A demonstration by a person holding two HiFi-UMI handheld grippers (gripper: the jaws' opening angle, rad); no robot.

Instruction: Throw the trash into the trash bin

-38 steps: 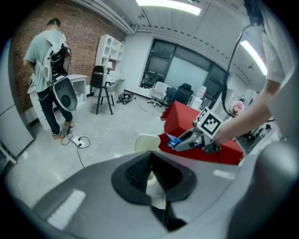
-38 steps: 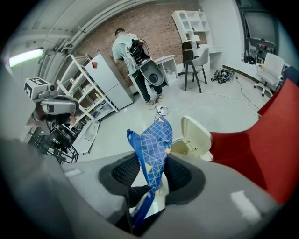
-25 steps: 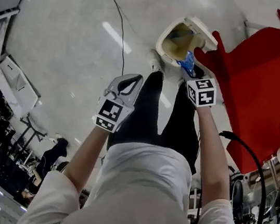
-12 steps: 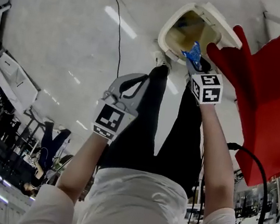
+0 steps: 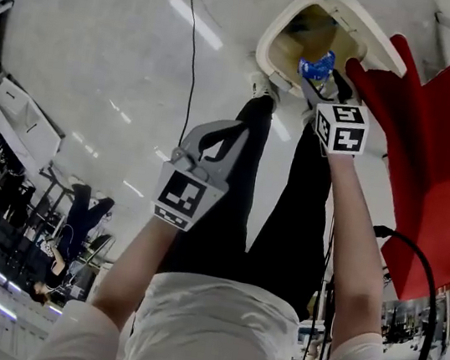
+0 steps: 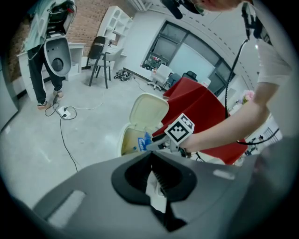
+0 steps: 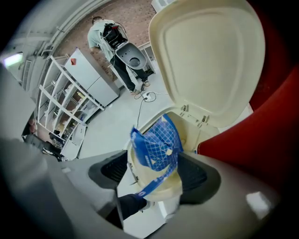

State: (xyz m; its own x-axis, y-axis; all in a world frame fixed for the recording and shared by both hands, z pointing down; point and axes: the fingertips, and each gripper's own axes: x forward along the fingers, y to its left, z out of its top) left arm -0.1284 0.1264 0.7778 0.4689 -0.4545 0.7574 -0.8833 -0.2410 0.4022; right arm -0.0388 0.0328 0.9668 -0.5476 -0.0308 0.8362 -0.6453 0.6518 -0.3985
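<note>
The cream pedal bin stands open on the floor, its lid tipped back. In the right gripper view a blue crumpled wrapper hangs over the bin's mouth between the wide-apart pads of my right gripper. Those jaws have just been opening and no longer press the wrapper. From the head view the wrapper lies at the bin's opening, just past my right gripper. My left gripper is shut on a white paper scrap and hangs left of the person's legs, short of the bin.
A red cloth-covered table stands right beside the bin. A black cable runs across the grey floor on the left. The person's feet are at the bin's near side. White shelving and another person stand far off.
Both grippers have sunk towards the bin. The right jaws have spread apart, and the blue wrapper now sits loose over the bin's mouth. The left gripper still holds its scrap.
</note>
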